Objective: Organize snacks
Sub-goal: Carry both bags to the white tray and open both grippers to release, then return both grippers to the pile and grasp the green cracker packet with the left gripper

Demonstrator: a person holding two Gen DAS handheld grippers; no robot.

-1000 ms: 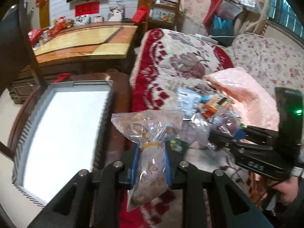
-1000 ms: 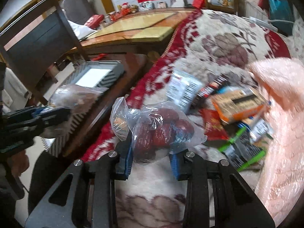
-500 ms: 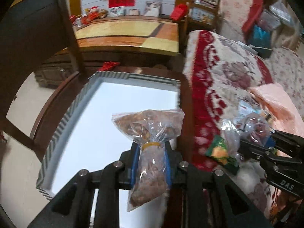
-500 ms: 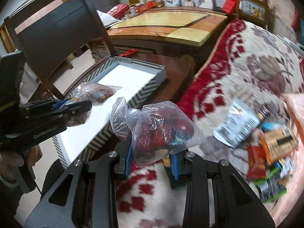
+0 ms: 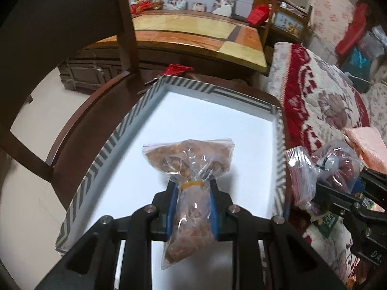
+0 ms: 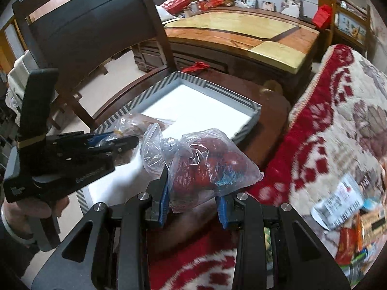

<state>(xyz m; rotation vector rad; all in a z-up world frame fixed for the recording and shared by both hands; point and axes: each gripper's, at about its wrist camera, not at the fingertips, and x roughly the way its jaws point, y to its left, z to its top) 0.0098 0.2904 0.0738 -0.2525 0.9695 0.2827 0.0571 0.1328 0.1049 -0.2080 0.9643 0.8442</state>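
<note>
Snacks in two clear bags were in transit toward the striped tray (image 5: pixel 135 111), whose white floor lay directly ahead of and below the left gripper (image 5: pixel 192 207) and forward-left of the right gripper (image 6: pixel 192 203). To complete this step well, each bag should be lowered until its bottom rests on the tray floor before the jaws part, and the two bags should be set apart from each other so that neither lands on the other or catches the tray's wall (the right-hand bag, judged from its place over the dark wooden seat (image 6: pixel 256 130), had yet to cross that wall). The left gripper's jaws stood narrow, clamped on the neck of the bag of brown snacks (image 5: pixel 191 162) just below its yellow band (image 5: pixel 192 184); the full part of the bag stood beyond the fingertips, over the tray. The right gripper's jaws stood somewhat wider, closed on the bag of red fruit (image 6: pixel 208 166), whose knotted top leaned toward the left gripper. Remaining packets (image 6: pixel 338 203) lay on the red-and-cream blanket (image 6: pixel 321 130), well to the right of the right gripper.
</note>
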